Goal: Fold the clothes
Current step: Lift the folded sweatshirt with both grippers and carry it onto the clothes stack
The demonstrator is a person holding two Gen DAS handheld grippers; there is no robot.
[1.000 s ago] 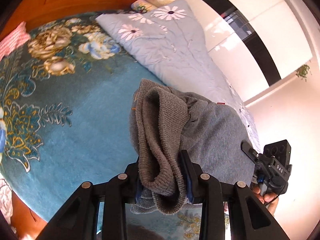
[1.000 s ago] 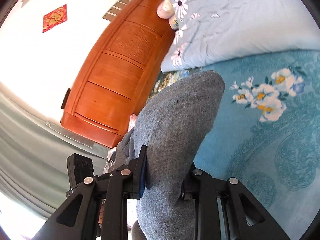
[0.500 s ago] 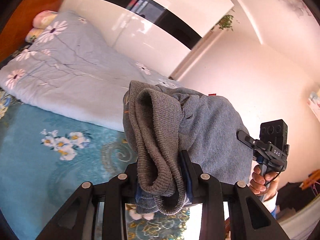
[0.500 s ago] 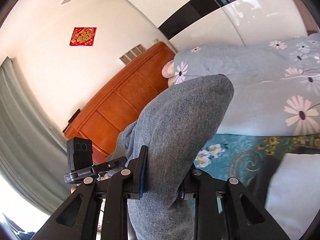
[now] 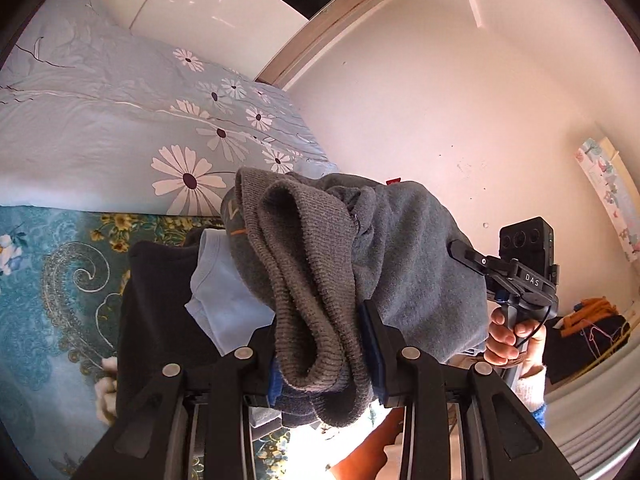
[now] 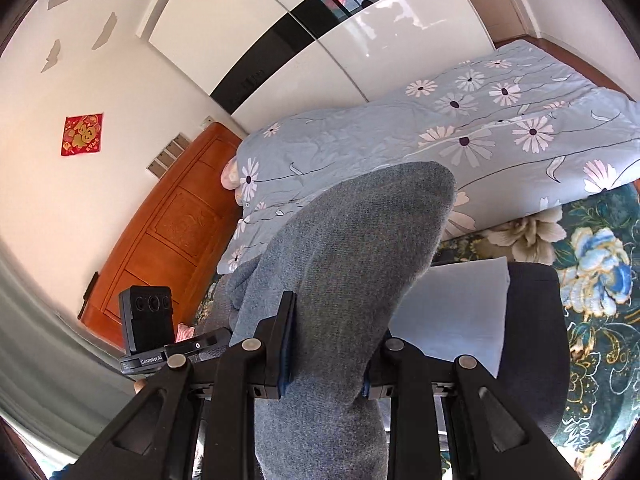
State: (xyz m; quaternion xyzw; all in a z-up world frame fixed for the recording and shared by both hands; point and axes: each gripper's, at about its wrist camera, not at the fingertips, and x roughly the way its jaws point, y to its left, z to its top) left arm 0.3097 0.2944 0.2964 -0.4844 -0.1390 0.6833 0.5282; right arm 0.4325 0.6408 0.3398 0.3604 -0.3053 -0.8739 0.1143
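Left wrist view: the left gripper is clenched on a bunched, ribbed edge of the grey sweater, likely a hem or cuff. The rib hangs in a thick roll between the pads and droops below them. The rest of the sweater stretches right towards the right gripper, which your hand holds by its grip.

Right wrist view: the right gripper is clenched on a smoother fold of the same sweater, which rises in a hump beyond the fingers and hangs down below them.

The sweater is held in the air between the two grippers, above a dark garment and a pale blue garment that lie stacked on the teal floral sheet. A daisy-print quilt lies on the far side.

Handling notes:
- Treat the sweater as soft, thick and limp. It has no stiffness and sags wherever it is unsupported.
- Expect moderate weight for a garment. The knit stretches under its own load, so keep both grips level.
- The fleecy surface is not slippery. The grip is unlikely to slide, but a bunched roll can creep out of the pads.
- Take hold at edges: rib, shoulder seam or corner. A single flat layer gives a cleaner fold than a bunched roll.
- Nothing here is fragile.
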